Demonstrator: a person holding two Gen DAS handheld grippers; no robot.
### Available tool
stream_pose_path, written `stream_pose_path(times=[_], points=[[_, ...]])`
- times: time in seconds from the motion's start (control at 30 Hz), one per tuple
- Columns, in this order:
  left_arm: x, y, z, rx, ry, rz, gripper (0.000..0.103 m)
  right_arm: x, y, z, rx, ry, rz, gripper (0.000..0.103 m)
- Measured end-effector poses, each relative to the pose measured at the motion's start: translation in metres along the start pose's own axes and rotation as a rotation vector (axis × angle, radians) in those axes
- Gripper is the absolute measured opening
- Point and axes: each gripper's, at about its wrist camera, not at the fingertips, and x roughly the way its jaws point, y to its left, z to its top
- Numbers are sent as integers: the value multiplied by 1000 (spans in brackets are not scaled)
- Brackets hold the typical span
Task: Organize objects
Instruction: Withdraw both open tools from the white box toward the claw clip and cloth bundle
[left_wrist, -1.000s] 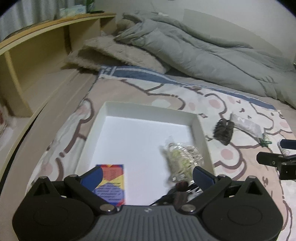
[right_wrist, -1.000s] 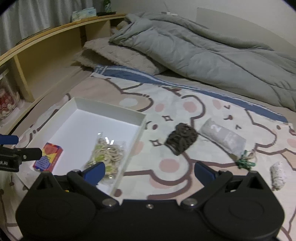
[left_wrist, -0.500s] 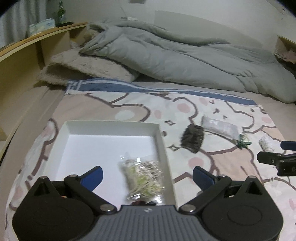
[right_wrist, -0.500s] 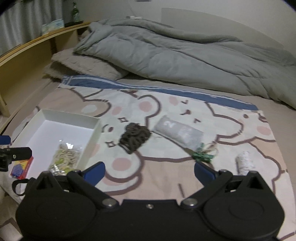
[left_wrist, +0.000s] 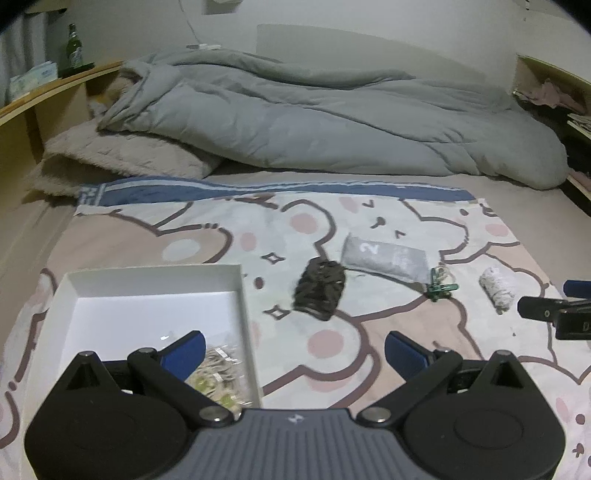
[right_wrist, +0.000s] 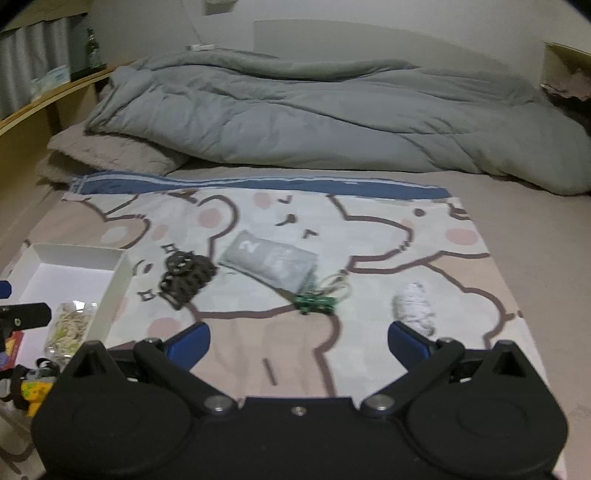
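A white box (left_wrist: 92, 291) (right_wrist: 77, 254) lies at the left of the bear-print blanket, holding a clear bag of rubber bands (left_wrist: 218, 373) (right_wrist: 70, 325) and a colourful card pack (right_wrist: 9, 345). To its right lie a dark woven bundle (left_wrist: 319, 288) (right_wrist: 186, 277), a grey pouch marked 2 (left_wrist: 384, 256) (right_wrist: 269, 258), a green clip with loops (left_wrist: 439, 286) (right_wrist: 317, 301) and a white string roll (left_wrist: 496, 288) (right_wrist: 413, 308). My left gripper (left_wrist: 293, 347) is open above the box's right edge. My right gripper (right_wrist: 299, 341) is open, near the clip and roll.
A rumpled grey duvet (left_wrist: 314, 110) and a fuzzy beige pillow (left_wrist: 118, 155) fill the back of the bed. A wooden shelf (left_wrist: 44, 92) with a green bottle (left_wrist: 74, 48) runs along the left. More shelving (left_wrist: 554, 96) stands at the right.
Both grippers have pulled back and swung right. The left one left the box, where the rubber-band bag now lies; the right one now faces the clip and string roll.
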Motion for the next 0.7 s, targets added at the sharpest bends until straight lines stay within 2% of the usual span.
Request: stream_pose_path(times=[0.33,0.7], points=[[17,-32,7,44,-2,-30,101,2,-31,-2,26,-6,-40,103],[45,-40,14,36,-10,-52,98,19,-52,0,80,-10,-60,103]])
